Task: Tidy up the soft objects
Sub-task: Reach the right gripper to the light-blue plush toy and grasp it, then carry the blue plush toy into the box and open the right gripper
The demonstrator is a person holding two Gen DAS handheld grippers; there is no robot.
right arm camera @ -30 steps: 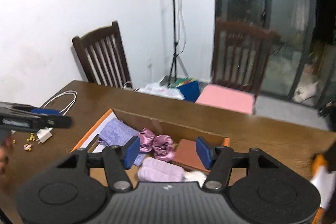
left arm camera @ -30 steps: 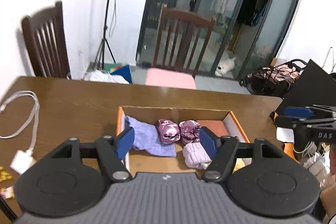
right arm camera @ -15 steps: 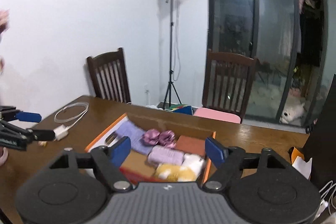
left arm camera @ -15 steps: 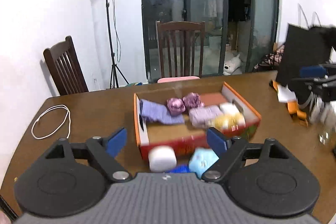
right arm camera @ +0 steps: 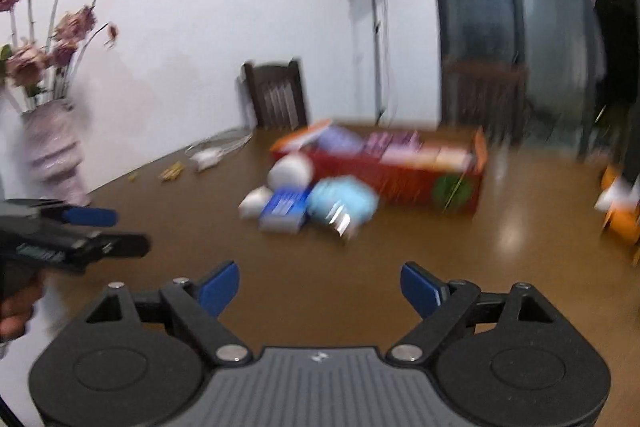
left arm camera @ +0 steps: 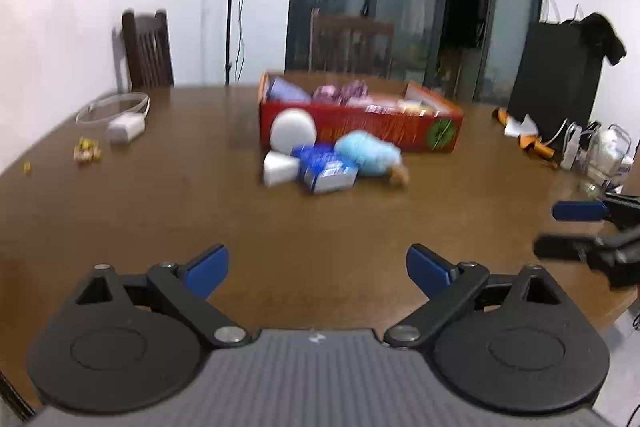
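Two hand-held grippers hover over a broad brown wooden table (left arm camera: 160, 187). Far across it sits a red cardboard box (left arm camera: 360, 131) already holding purple soft items. Against its near side lie a light-blue plush (left arm camera: 368, 153), white ball (left arm camera: 293, 131) and blue packet (left arm camera: 326, 171), likely awaiting sorting. The left gripper (left arm camera: 318, 265) and right gripper (right arm camera: 320, 285) have just been opening, empty.

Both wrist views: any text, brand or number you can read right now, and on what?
None is readable.
Red box: print on its front wall and a green round emblem, blurred.
Blue and white packet: print blurred.
Left gripper: pale lettering on its side, seen from the right wrist, smeared.
Right gripper: small white mark on its body, no letters.
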